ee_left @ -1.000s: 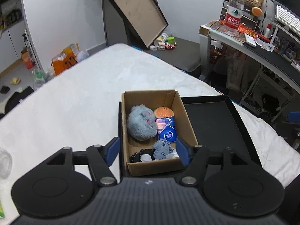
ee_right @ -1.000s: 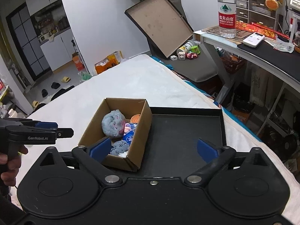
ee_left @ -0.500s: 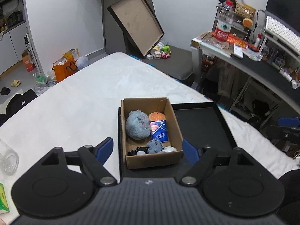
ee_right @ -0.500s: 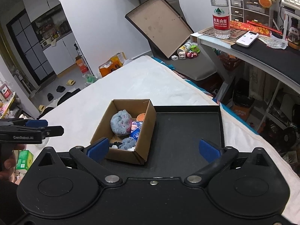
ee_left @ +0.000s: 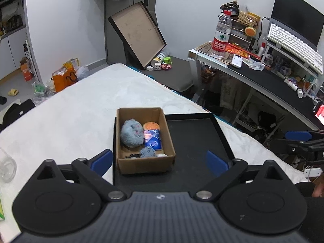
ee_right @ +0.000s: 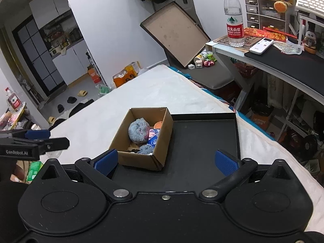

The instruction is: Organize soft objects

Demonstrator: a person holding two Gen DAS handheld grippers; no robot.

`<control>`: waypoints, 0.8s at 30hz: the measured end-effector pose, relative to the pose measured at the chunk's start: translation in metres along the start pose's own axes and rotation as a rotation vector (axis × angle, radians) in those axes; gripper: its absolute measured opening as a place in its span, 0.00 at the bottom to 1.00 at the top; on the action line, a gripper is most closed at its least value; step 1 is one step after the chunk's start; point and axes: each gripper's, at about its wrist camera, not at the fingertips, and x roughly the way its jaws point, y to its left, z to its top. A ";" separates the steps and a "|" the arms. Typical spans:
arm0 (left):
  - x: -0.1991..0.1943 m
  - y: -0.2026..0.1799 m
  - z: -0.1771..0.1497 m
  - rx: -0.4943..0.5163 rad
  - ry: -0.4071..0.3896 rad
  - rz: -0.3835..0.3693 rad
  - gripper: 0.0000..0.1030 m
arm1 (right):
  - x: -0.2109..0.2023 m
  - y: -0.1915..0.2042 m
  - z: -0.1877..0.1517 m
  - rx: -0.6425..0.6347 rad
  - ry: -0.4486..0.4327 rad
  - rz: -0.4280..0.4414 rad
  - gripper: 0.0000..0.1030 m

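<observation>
The box (ee_left: 144, 141) sits in the near left corner of the black tray (ee_left: 194, 139), its open top showing a grey plush ball (ee_left: 132, 133), an orange round toy (ee_left: 151, 125), a blue packet (ee_left: 152, 138) and a smaller grey plush (ee_left: 147, 152) packed close together; some dark bits lie at its near end, too small to make out. The tray lies on the white bed (ee_left: 70, 117), toward its right edge, and the rest of the tray is bare. The left gripper (ee_left: 160, 160) hangs over the near edge of the tray, its jaws having just been opening, now spread wide with nothing between them. The right gripper (ee_right: 166, 160) is likewise well apart and empty, held just short of the box. Nothing lies between either claw and the box. Past the bed's far corner a flat lid (ee_left: 136, 34) leans against the wall above a low seat with small toys (ee_left: 162, 63). A desk (ee_left: 253, 75) runs along the right with a water bottle (ee_left: 221, 36) and a keyboard (ee_left: 293, 44). A clear jar (ee_left: 6, 166) stands at the bed's left edge.
</observation>
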 end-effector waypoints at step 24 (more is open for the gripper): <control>-0.045 -0.045 -0.030 -0.028 -0.058 -0.043 0.99 | -0.050 0.016 -0.027 -0.023 -0.065 0.005 1.00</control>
